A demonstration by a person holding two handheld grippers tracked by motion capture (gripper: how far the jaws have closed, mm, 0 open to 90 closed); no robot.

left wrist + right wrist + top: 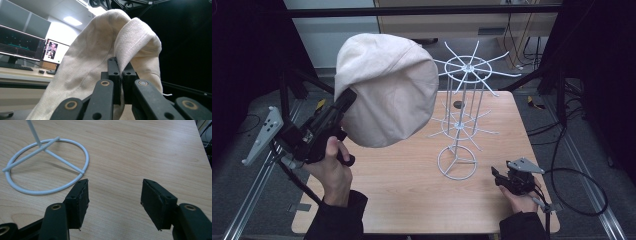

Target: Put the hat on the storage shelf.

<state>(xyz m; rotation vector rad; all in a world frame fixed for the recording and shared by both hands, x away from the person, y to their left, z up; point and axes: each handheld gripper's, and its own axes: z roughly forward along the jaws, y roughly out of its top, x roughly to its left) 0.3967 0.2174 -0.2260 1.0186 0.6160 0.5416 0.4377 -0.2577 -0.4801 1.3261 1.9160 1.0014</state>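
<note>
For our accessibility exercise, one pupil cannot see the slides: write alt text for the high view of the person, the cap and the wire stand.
The left gripper, held up in a person's hand, pinches the edge of a cream fabric cap raised above a wooden table. Right of the cap a white wire rack with radiating arms stands on the table. The right gripper rests near the rack's ring base.

High overview; two close jaw-level views

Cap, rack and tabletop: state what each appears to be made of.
Cap: cream woven cotton or canvas by its look, matte, with visible weave and stitched seams in the left gripper view.
Rack: thin wire rods, probably metal, with a smooth glossy white coating.
Tabletop: light wood-grain surface, possibly laminate, with a satin sheen.
</note>
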